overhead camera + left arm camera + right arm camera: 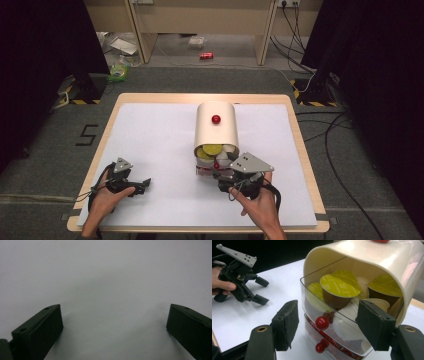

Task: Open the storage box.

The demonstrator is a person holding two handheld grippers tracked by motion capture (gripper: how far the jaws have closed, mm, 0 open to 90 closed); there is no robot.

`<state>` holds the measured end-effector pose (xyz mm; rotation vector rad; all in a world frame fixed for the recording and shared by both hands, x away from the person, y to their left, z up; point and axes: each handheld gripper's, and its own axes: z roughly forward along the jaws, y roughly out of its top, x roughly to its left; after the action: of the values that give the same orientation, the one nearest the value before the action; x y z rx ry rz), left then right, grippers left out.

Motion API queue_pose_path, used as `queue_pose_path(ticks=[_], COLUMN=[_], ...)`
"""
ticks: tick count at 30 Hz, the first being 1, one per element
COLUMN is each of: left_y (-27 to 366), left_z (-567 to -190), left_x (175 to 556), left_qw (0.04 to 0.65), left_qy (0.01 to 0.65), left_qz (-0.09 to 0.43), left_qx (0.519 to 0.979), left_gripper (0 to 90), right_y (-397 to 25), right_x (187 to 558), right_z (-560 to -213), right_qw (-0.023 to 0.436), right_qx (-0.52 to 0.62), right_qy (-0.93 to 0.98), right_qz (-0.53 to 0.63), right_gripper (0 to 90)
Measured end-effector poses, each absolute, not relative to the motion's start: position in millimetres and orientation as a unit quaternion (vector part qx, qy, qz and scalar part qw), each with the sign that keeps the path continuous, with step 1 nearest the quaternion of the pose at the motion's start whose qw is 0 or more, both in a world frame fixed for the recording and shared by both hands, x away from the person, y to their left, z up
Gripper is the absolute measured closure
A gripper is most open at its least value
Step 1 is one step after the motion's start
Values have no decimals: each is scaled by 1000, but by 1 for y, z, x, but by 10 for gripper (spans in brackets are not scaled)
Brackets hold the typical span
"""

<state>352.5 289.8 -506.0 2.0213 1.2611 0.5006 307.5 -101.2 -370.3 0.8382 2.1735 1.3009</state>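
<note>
A: Right gripper (226, 176) sits at the near face of the cream box (216, 124), mid-table. Jaws spread wide, nothing between them; in the right gripper view they flank the clear upper drawer (332, 325) without touching it.

B: Drawer state?

A: Upper drawer stands pulled out toward the near edge, partly under the curved hood. Its red knob (322, 323) lies between the open jaws, apart from both. A second, smaller red knob (320, 347) sits lower, on the drawer beneath. A third red knob (216, 119) is on top of the box.

B: Contents?

A: Capsules (340, 287) with yellow-green lids, some white ones among them, heaped loosely. Lower drawer holds something red; cannot tell what.

B: Left side?

A: Left gripper (142, 184) rests on the white table cover (150, 140), near-left, well apart from the box. Jaws released and empty; the left gripper view has bare white sheet between them.
</note>
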Motion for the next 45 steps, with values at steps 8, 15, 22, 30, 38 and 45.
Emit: queue_pose_path(ticks=[8, 15, 22, 30, 38, 45], left_y=[290, 290, 290, 290, 290, 290], left_z=[-506, -506, -506, -506, -506, -506], left_x=[352, 352, 352, 353, 352, 352], left_qw=[346, 346, 346, 347, 347, 347], left_qy=[486, 486, 486, 486, 486, 486], left_qz=[193, 193, 193, 193, 193, 193], left_qx=[779, 779, 779, 779, 779, 779], left_gripper=[0, 0, 0, 0, 0, 0], right_y=[-102, -104, -106, -107, -109, -109], right_x=[299, 291, 283, 276, 271, 268], right_z=[-370, -370, -371, -372, -373, -374], right_qw=[229, 226, 222, 218, 216, 214], right_qx=[302, 296, 290, 288, 284, 286], right_qy=[796, 801, 804, 807, 808, 809], right_qz=[472, 469, 469, 467, 468, 466], right_gripper=[345, 350, 352, 352, 363, 364])
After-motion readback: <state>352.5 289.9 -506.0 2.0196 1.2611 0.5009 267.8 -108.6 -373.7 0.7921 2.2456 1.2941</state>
